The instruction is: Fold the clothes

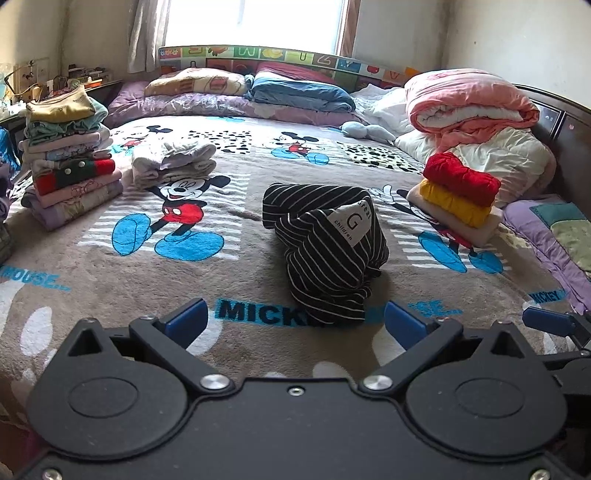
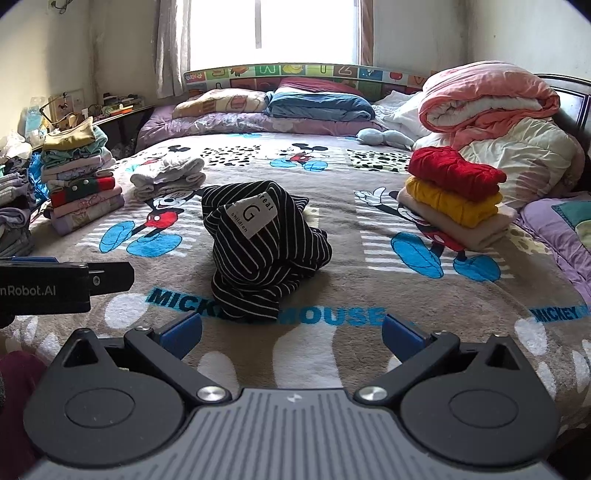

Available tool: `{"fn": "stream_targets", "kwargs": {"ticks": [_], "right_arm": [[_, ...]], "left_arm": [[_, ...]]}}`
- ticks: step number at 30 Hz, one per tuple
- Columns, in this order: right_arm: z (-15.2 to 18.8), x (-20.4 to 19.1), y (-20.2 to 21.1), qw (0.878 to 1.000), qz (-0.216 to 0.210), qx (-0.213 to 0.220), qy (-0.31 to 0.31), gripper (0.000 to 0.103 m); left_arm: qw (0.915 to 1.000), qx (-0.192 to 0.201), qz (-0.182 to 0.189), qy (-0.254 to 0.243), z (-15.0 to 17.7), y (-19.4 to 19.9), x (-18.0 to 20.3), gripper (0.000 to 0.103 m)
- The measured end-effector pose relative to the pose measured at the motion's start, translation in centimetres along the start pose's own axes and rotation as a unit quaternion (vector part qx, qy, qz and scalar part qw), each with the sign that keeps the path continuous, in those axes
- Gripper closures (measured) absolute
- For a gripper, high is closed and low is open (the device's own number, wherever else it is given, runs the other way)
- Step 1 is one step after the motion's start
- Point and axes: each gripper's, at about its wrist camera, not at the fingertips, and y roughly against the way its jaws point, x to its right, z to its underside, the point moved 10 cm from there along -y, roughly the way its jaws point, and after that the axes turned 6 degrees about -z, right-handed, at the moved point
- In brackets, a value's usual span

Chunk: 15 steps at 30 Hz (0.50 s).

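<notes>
Left wrist: both tools gape empty over cartoon blanket [image 1: 110, 280]; striped garment [image 1: 325, 243] crumpled mid-bed, window [image 1: 255, 22] behind.

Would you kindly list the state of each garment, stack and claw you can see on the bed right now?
Striped garment: crumpled in a heap, unfolded, white label showing.
Tall stack: folded, piled at the bed's left edge.
White clothes: folded, small pile.
Red, yellow and cream stack: folded, red on top.
Pink quilt: rolled up.
Left claw: open, empty.
Right claw: open, empty.
</notes>
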Motion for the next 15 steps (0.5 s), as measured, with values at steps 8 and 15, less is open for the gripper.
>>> {"fn": "stream_targets", "kwargs": {"ticks": [8, 15], "right_arm": [[0.14, 0.18, 0.03, 1.0, 0.001, -0.002, 0.0, 0.0], [-0.01, 0.05, 0.1, 1.0, -0.002, 0.002, 0.001, 0.0]], "left_arm": [[1.0, -0.003, 0.002, -0.001, -0.02, 0.08, 0.29, 0.0], [1.0, 0.002, -0.001, -0.001, -0.34, 0.35, 0.29, 0.0]]}}
